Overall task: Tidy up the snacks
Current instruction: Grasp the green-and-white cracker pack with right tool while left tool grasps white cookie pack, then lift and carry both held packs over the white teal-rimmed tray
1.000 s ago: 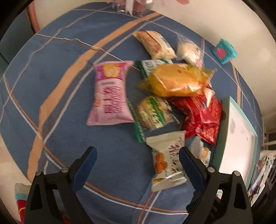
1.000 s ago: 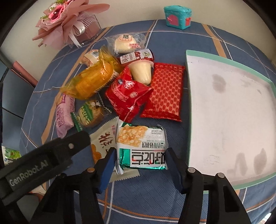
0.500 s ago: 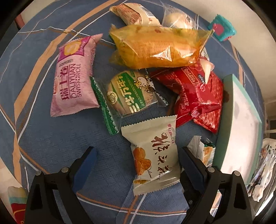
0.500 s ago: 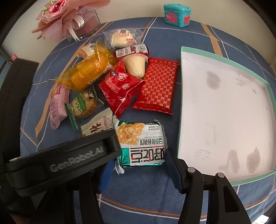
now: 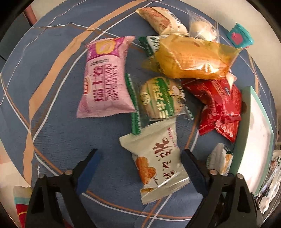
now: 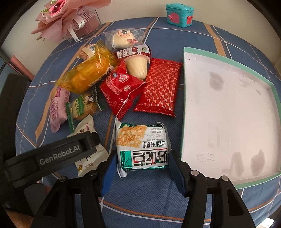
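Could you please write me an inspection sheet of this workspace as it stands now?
Surface: blue plaid cloth.
Job's things: snack packets heaped left of the white tray, which holds no snacks; pink roll, yellow bag, red pack.
Clutter: teal box, pink bouquet.
Grippers: left gripper, jaws open around the cream packet; right gripper, jaws open around the green packet.
Cables: nothing seen.
Surroundings: pale wall.
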The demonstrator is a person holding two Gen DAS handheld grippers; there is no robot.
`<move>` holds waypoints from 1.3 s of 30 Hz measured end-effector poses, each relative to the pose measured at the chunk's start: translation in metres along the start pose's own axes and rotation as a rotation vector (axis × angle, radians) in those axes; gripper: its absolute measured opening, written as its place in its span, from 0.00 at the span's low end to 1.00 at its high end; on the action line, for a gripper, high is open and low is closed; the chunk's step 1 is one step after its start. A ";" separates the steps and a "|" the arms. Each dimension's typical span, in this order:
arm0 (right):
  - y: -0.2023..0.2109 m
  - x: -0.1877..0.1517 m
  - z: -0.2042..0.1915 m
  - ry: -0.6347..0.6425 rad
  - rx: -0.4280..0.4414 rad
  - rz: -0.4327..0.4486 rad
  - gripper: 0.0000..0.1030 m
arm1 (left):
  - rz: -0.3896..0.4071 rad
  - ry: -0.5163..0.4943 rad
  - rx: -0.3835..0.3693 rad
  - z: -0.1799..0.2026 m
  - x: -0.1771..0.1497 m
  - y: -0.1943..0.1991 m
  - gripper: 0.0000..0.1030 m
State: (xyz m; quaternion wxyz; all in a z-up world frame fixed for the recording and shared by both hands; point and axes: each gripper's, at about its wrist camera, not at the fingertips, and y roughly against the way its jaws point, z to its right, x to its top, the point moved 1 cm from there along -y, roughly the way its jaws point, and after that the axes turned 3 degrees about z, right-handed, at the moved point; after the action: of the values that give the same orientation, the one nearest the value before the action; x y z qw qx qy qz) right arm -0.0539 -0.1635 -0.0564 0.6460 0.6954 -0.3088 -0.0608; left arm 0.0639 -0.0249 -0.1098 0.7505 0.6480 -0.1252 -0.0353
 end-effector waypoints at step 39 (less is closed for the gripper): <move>0.003 -0.002 0.000 0.028 -0.030 -0.004 0.52 | 0.016 -0.094 -0.026 0.036 -0.006 0.010 0.55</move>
State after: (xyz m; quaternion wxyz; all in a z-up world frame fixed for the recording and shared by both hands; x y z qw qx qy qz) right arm -0.0567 -0.1621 -0.0544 0.6605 0.6870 -0.2976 -0.0571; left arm 0.0490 -0.0572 -0.0957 0.7525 0.6346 -0.1651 -0.0612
